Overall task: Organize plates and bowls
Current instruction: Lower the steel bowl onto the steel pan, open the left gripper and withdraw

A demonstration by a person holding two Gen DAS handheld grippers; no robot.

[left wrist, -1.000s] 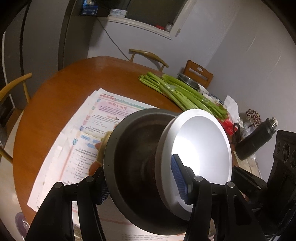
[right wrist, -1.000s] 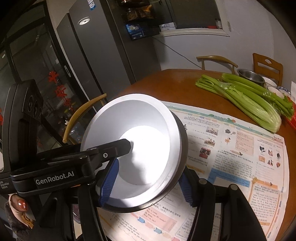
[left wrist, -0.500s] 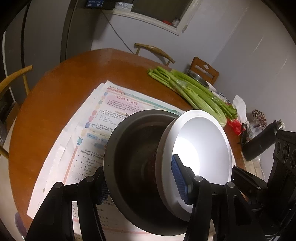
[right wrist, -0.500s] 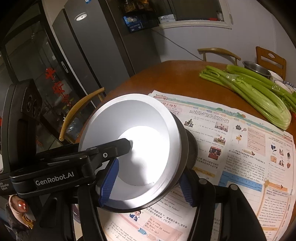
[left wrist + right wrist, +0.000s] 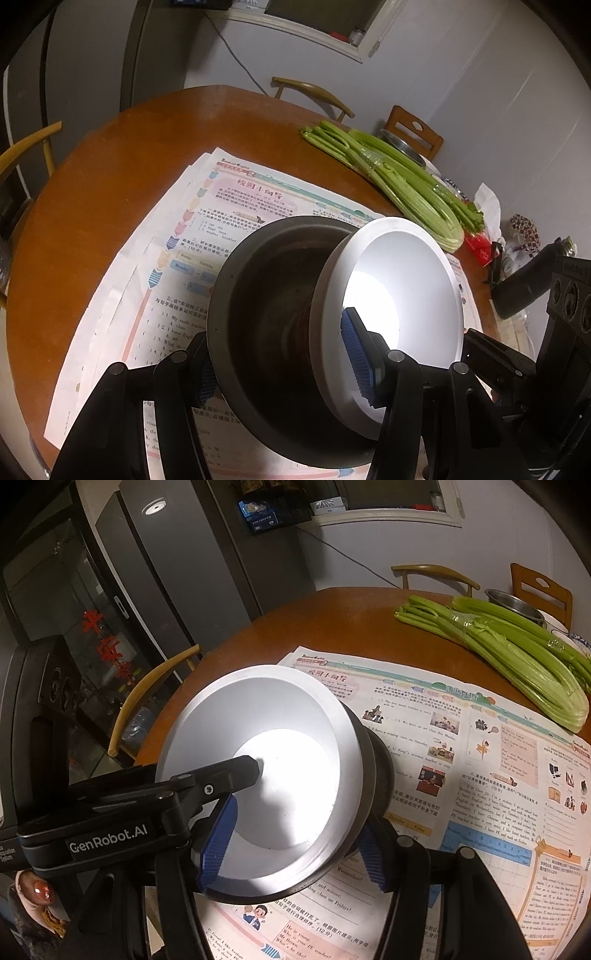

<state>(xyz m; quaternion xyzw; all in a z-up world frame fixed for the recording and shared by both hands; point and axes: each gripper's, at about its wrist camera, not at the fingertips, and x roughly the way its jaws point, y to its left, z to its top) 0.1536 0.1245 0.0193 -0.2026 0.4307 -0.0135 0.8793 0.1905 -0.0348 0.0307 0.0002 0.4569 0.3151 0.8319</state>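
A white bowl (image 5: 406,266) sits nested inside a dark bowl (image 5: 266,314), and the pair hangs tilted just above newspaper sheets (image 5: 229,206) on a round wooden table (image 5: 110,166). My left gripper (image 5: 282,369) is shut on the stacked rims, one blue pad outside the dark bowl and one inside the white bowl. My right gripper (image 5: 295,849) clamps the opposite side of the white bowl (image 5: 288,716) and dark bowl (image 5: 380,771) the same way. In the right wrist view a black finger (image 5: 221,781) of the left gripper reaches into the white bowl.
Celery stalks (image 5: 399,177) lie across the far right of the table, with a metal bowl (image 5: 513,603) behind them. A dark bottle (image 5: 528,280) and small clutter stand at the right edge. Wooden chairs (image 5: 310,92) (image 5: 155,686) ring the table; a fridge (image 5: 184,572) stands at the left.
Both grippers have come down and forward with the nested bowls, nearer the newspaper. The grip on the bowls is the same.
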